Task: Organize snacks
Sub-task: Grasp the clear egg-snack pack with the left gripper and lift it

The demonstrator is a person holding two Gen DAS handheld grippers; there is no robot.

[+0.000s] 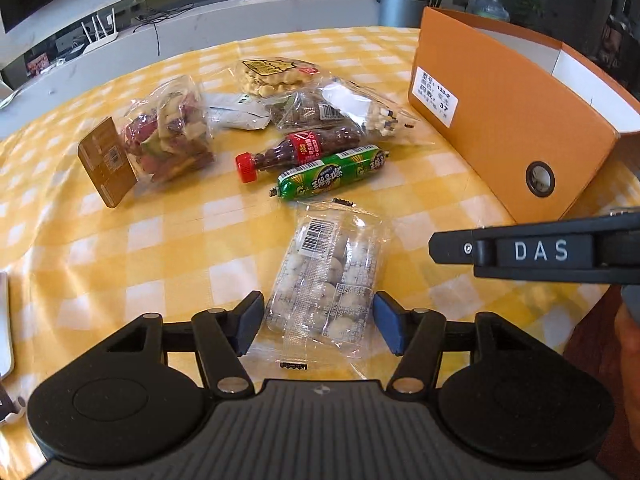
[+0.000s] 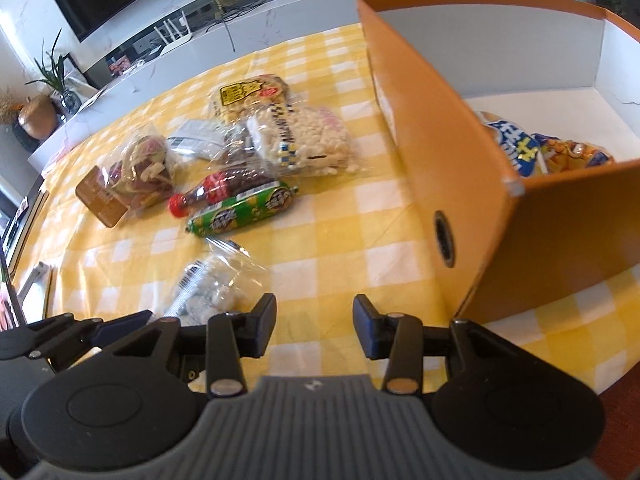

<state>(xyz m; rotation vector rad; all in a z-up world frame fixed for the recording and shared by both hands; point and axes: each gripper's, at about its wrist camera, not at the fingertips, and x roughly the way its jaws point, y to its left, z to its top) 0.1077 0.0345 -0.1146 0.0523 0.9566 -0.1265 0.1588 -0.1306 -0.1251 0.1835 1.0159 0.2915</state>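
A clear packet of white balls lies on the yellow checked cloth between the fingers of my left gripper. The blue pads stand close beside its edges without squeezing it, so the gripper is open. The same packet shows left of my right gripper, which hangs open over bare cloth with nothing between its pads. A black finger of the right gripper reaches in from the right. The orange box stands open-topped to the right, with two snack bags inside.
Further back lie a green sausage, a cola-shaped bottle, a bag of mixed crisps and several other packets. The orange box walls off the right side. A white counter runs behind the table.
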